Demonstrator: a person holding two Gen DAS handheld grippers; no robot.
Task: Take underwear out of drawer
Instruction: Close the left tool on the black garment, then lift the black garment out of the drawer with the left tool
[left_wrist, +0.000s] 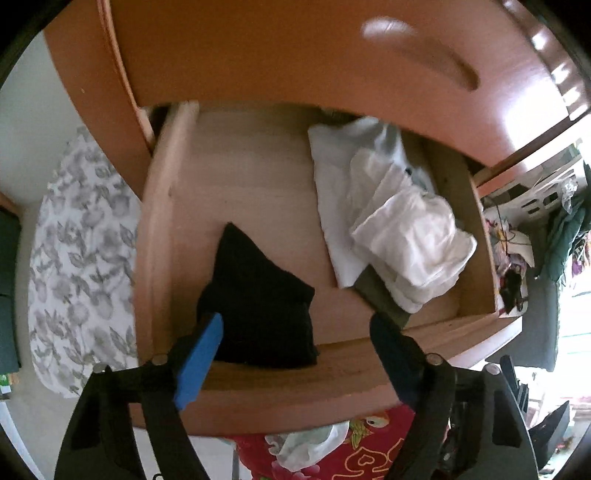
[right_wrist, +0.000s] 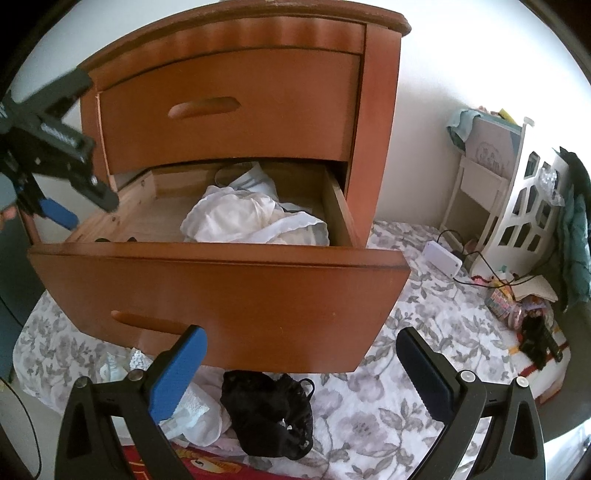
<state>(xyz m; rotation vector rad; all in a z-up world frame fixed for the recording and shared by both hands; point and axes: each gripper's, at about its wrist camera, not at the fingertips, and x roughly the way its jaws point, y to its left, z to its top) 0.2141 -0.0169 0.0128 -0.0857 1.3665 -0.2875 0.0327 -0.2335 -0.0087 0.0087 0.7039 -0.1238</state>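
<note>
The lower drawer (left_wrist: 157, 221) of a wooden nightstand stands pulled out. Inside it, a folded black garment (left_wrist: 258, 295) lies near the front left, and a pile of white underwear (left_wrist: 406, 229) fills the right side. My left gripper (left_wrist: 295, 343) points down into the drawer, open, with a finger on each side of the black garment's near edge; the pads do not press on it. In the right wrist view the left gripper (right_wrist: 88, 210) hangs over the drawer's (right_wrist: 221, 288) left corner and the white pile (right_wrist: 255, 218) shows. My right gripper (right_wrist: 301, 336) is open and empty before the drawer front, above black lace underwear (right_wrist: 269, 413) on the floral sheet.
The upper drawer (right_wrist: 229, 110) is shut and overhangs the back of the lower one. A floral sheet (right_wrist: 424, 332) covers the floor, with white garments (right_wrist: 199, 417) and a red patterned cloth (left_wrist: 351, 454) on it. A white shelf (right_wrist: 517, 206), a cable and clutter stand at the right.
</note>
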